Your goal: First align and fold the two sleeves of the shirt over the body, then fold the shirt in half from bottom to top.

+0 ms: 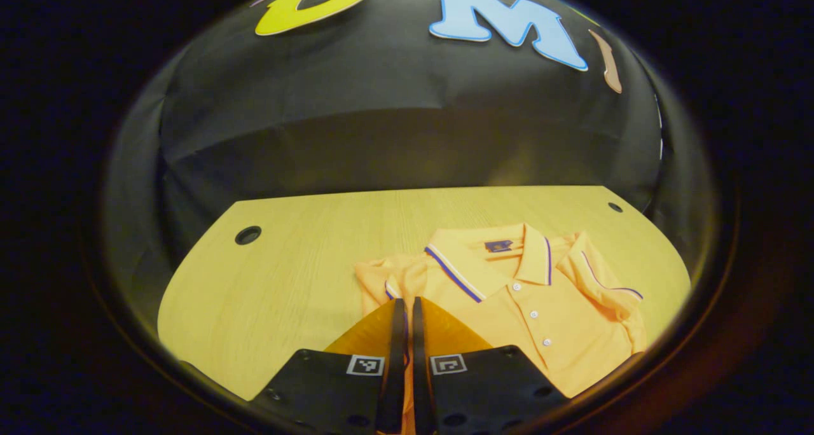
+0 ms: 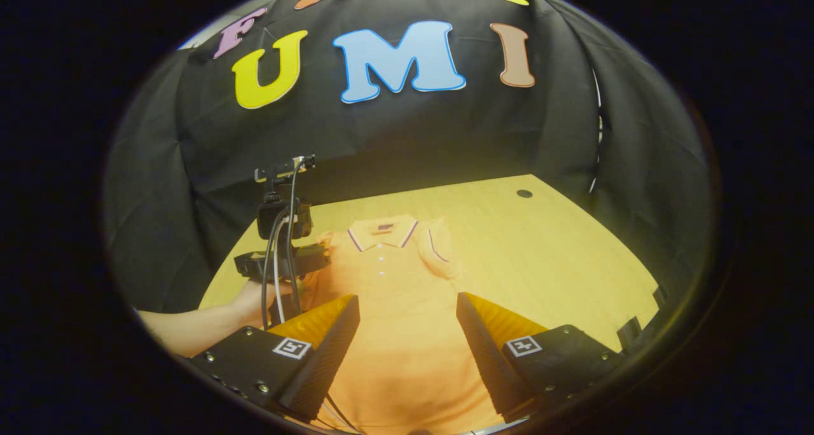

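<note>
An orange polo shirt [image 1: 528, 320] with purple-trimmed collar lies face up on the wooden table [image 1: 286, 282], collar toward the back wall. Its right sleeve [image 1: 604, 282] is folded in over the body. My left gripper [image 1: 407, 303] is at the shirt's left shoulder, jaws nearly together with a strip of orange cloth and purple trim between them, the left sleeve [image 1: 375, 276]. In the right gripper view the shirt [image 2: 394, 295] runs under my right gripper [image 2: 407, 308], which hangs open above the lower body. There the left gripper [image 2: 283, 263], held by a hand [image 2: 248, 304], sits at the shirt's left edge.
The table has round cable holes at its back corners [image 1: 247, 234] [image 1: 614, 207] [image 2: 524, 193]. Black cloth walls close the booth behind and at the sides. Bare tabletop [image 2: 540, 250] lies right of the shirt, and more to its left.
</note>
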Demonstrator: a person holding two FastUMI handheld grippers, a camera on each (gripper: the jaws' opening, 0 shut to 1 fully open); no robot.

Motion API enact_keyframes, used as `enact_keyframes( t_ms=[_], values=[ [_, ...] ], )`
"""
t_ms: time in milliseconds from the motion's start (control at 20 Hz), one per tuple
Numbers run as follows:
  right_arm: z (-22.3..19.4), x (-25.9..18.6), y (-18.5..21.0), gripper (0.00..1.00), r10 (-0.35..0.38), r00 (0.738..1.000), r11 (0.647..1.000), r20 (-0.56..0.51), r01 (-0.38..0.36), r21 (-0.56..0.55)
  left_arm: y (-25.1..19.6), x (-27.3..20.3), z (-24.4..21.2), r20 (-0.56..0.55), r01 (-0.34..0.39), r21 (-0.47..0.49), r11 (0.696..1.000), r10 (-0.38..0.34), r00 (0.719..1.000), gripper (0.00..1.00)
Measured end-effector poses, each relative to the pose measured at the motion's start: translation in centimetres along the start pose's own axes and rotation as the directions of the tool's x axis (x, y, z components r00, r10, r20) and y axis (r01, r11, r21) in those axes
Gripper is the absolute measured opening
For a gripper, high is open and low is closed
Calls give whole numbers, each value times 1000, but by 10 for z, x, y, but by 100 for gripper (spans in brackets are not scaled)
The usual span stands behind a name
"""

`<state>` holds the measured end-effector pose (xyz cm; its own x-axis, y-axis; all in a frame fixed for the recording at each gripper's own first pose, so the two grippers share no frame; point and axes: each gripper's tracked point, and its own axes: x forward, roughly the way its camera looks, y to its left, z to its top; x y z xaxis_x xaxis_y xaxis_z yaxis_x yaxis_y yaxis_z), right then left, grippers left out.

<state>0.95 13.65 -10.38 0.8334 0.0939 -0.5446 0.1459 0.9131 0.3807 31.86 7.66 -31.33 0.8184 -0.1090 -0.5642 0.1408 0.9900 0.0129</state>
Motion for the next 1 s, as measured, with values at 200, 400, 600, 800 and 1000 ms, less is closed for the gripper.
enact_keyframes(
  t_ms=[200,400,600,800,1000],
  values=[
    [-2,-7,-8,95,-1,1000,1000,10,1,-3,-5,-9,-7,-22,19,-39,999,-20,1000,23],
    [-9,-14,-17,95,11,1000,1000,13,-11,-5,-12,-33,-10,-7,34,-39,999,-34,999,59],
    [-27,-19,-29,95,28,1000,999,0,-28,-41,-19,-63,-15,3,39,-38,998,-39,999,77],
    [-41,-26,-45,94,26,1000,999,-2,-27,-45,-25,-102,-25,14,48,-46,998,-47,999,84],
    [-59,-36,-62,95,30,999,998,-12,-31,-48,-31,-143,-42,6,38,-61,997,-38,999,93]
  ],
)
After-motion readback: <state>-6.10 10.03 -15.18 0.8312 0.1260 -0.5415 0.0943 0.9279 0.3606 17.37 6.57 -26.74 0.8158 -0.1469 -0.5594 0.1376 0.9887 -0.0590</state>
